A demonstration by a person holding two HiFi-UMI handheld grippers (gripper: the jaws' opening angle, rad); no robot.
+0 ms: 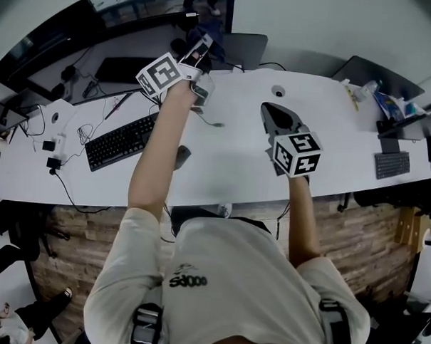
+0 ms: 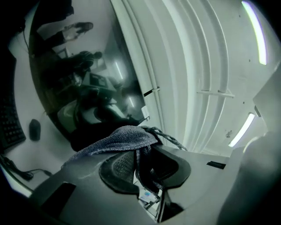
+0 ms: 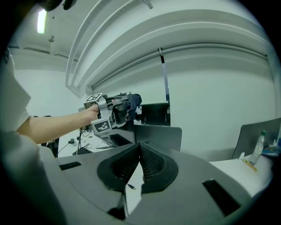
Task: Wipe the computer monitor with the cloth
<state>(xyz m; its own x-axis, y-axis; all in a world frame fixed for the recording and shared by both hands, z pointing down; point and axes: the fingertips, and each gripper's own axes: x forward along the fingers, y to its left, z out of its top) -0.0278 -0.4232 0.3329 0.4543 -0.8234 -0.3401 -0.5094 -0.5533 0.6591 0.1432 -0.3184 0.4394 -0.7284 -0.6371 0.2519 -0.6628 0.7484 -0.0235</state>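
Note:
The dark, curved computer monitor [image 1: 79, 26] stands along the back left of the white desk [image 1: 230, 154]. My left gripper [image 1: 203, 44] is raised at the monitor's right end and is shut on a grey-blue cloth [image 1: 211, 32]. In the left gripper view the cloth [image 2: 116, 139] is pinched in the left gripper [image 2: 142, 163] and drapes leftward, close to the glossy screen [image 2: 74, 74]. My right gripper [image 1: 278, 118] hangs over the middle of the desk, shut and holding nothing. From the right gripper [image 3: 139, 148] I see the left gripper [image 3: 115, 110] with the cloth [image 3: 133, 101] at the monitor [image 3: 153, 113].
A black keyboard [image 1: 120, 141] and a mouse [image 1: 182, 157] lie on the desk's left half among cables. A grey screen back [image 1: 246, 48] stands behind the desk's middle. At the right are another grey panel [image 1: 376, 75], a bottle [image 1: 367, 88] and a small keyboard [image 1: 392, 165].

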